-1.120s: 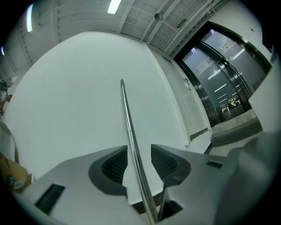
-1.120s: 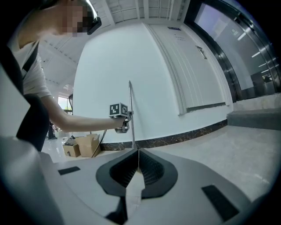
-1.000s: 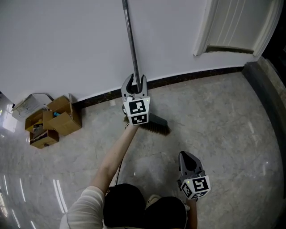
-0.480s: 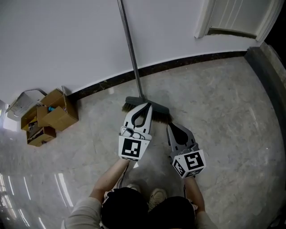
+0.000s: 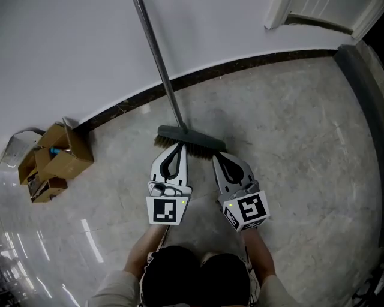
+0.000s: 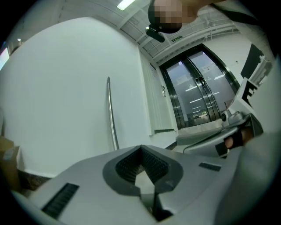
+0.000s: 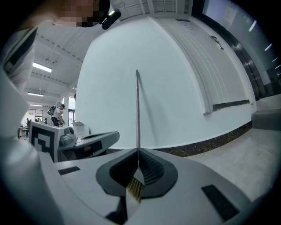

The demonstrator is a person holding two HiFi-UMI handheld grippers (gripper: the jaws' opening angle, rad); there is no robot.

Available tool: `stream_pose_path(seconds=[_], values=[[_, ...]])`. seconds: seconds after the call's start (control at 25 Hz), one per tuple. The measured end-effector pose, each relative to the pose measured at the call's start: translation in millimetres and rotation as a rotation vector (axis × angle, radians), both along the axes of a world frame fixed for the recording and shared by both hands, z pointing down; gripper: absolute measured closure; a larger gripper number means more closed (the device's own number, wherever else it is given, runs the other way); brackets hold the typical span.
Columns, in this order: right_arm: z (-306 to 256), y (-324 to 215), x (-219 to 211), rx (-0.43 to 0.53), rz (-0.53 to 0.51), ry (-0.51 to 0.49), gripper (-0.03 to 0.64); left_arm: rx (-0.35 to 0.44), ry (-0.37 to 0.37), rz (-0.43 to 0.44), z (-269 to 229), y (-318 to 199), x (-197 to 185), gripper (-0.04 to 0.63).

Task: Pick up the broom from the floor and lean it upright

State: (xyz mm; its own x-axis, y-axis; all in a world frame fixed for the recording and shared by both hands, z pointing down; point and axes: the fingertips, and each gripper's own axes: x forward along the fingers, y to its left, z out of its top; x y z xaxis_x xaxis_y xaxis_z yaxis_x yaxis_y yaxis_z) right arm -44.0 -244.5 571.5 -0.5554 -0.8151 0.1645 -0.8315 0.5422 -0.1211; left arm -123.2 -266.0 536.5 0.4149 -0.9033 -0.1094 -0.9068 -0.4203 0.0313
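The broom stands upright, its metal handle (image 5: 157,60) leaning on the white wall and its dark head (image 5: 192,141) resting on the floor by the baseboard. My left gripper (image 5: 180,146) is shut and empty, its tips just in front of the broom head. Beside it, my right gripper (image 5: 217,157) is also shut with nothing in it, pointing at the right end of the head. The left gripper view shows the handle (image 6: 111,114) beyond the closed tips (image 6: 141,147). In the right gripper view the handle (image 7: 137,110) rises straight above the closed tips (image 7: 138,150), and bristles (image 7: 136,186) show below them.
Open cardboard boxes (image 5: 54,162) sit against the wall at the left. A dark baseboard (image 5: 252,63) runs along the wall. A white door frame (image 5: 300,15) is at the top right, with a dark ledge (image 5: 363,78) along the right edge. Glass doors (image 6: 197,92) lie further off.
My left gripper let go of the broom handle, shut and dropped back to the floor side of the head. The right gripper came forward beside it. The broom stays leaning on the wall.
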Motion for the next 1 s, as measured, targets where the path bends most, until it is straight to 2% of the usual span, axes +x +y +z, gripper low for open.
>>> stream_pose_path(seconds=[0.12, 0.2, 0.32, 0.44, 0.56, 0.64, 0.72, 0.8, 0.88, 1.0], values=[[-49, -14, -8, -0.016, -0.032, 0.0, 0.603, 0.006, -0.018, -0.064, -59, -18, -30, 0.551], [-110, -23, -12, -0.008, -0.064, 0.01, 0.603, 0.026, 0.004, -0.105, -120, -30, -48, 0.551], [-233, -19, -19, 0.017, -0.112, 0.016, 0.601, 0.043, 0.039, -0.123, -233, -33, -61, 0.551], [-362, -8, -23, 0.007, -0.122, 0.002, 0.601, 0.059, 0.069, -0.106, -359, -20, -58, 0.551], [-495, 15, -35, -0.067, -0.165, -0.138, 0.601, 0.043, 0.059, -0.067, -484, 17, -45, 0.551], [-585, 32, -40, -0.097, -0.193, -0.196, 0.601, 0.007, 0.028, -0.05, -560, 48, -35, 0.551], [-665, 44, -43, -0.101, -0.189, -0.185, 0.601, -0.084, -0.002, -0.052, -622, 72, -32, 0.551], [-729, 52, -49, -0.112, -0.181, -0.146, 0.603, -0.172, -0.003, -0.075, -673, 87, -37, 0.551], [-773, 66, -56, -0.135, -0.189, -0.099, 0.601, -0.231, -0.007, -0.109, -708, 102, -46, 0.551], [-803, 99, -60, -0.111, -0.218, -0.025, 0.601, -0.228, -0.06, -0.129, -735, 133, -55, 0.551]])
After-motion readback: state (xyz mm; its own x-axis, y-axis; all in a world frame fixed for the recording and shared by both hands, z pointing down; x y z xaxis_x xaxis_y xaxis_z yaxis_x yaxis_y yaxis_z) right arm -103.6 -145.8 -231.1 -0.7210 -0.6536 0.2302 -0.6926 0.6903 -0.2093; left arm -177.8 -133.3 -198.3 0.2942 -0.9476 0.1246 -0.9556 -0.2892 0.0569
